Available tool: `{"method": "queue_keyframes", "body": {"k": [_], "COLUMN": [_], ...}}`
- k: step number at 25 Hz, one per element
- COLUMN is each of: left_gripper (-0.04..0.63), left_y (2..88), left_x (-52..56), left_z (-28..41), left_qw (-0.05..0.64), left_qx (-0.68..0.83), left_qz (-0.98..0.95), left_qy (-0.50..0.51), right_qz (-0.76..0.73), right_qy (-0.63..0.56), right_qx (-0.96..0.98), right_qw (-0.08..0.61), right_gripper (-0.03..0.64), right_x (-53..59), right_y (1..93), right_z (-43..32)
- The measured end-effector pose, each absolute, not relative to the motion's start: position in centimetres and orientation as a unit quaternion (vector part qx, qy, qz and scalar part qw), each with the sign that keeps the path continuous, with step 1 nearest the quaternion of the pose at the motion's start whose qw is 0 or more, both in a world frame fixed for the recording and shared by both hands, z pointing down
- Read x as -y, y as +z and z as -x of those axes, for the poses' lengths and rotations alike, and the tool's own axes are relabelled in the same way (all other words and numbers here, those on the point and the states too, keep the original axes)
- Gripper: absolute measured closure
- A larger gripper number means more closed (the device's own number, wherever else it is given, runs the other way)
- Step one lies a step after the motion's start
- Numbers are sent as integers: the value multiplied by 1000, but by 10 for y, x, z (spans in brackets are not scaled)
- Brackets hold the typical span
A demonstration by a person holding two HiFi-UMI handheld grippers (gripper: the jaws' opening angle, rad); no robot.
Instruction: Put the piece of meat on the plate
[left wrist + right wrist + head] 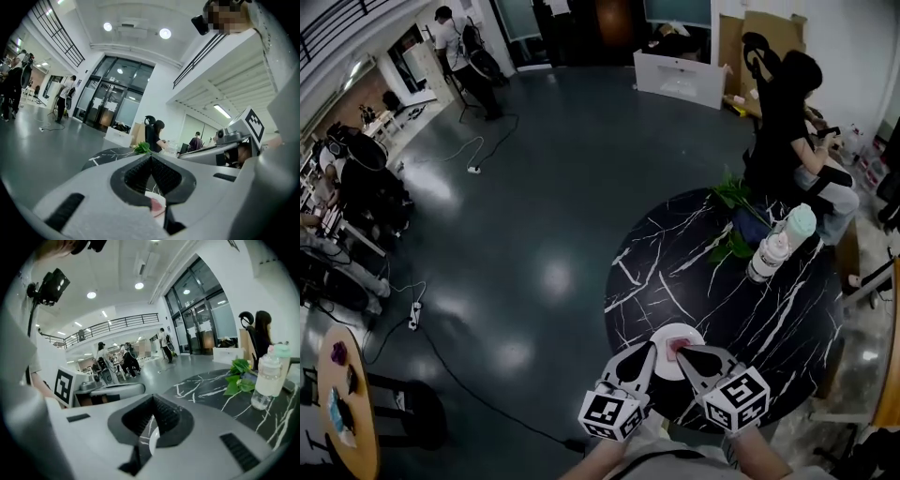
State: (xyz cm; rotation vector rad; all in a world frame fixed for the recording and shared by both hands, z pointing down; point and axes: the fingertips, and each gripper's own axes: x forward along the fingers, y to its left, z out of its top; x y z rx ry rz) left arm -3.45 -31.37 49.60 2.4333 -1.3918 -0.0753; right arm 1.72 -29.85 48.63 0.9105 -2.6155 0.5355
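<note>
A small white plate (695, 331) sits near the front edge of the round black marble table (769, 319). The pink piece of meat (676, 346) lies on it. My left gripper (648, 349) hangs just left of the plate, jaws shut with nothing between them. My right gripper (683, 352) is shut and empty too, its tip over the plate's near side beside the meat. In the left gripper view, the shut left gripper (151, 158) has the meat (157, 205) and plate showing below it. The right gripper (152, 398) view shows only a sliver of the plate (153, 440).
Two bottles (768, 255) (798, 224) and a leafy green plant (729, 198) stand at the table's far side. A person sits on a chair (792, 122) just beyond it. Cables and a power strip (414, 315) lie on the dark floor to the left.
</note>
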Motion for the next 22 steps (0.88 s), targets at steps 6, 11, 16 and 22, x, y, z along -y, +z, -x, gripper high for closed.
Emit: {"method": "queue_keyframes", "body": {"k": [6,11,16,22], "left_gripper": [584,584,584,584], "left_y": [460,440,424,417], "left_x": [317,318,324,333], "left_z": [30,25,22,17], "left_qw": [129,109,85,70], "left_qx": [486,483,478,475], "left_qz": [-863,-868,-873,-876], "left_qy": [-40,-41,-40,-39], "right_qz": [-328,-332,-329,-325], "right_qy": [152,139,131,124], "right_qx": [924,928,932,935], "right_qw": [120,95,80,69], "right_gripper": [604,604,604,604], "right_x": [302,303,303,307], "right_y": [449,426,414,408], "right_z": [-21,-24,-24,-24]}}
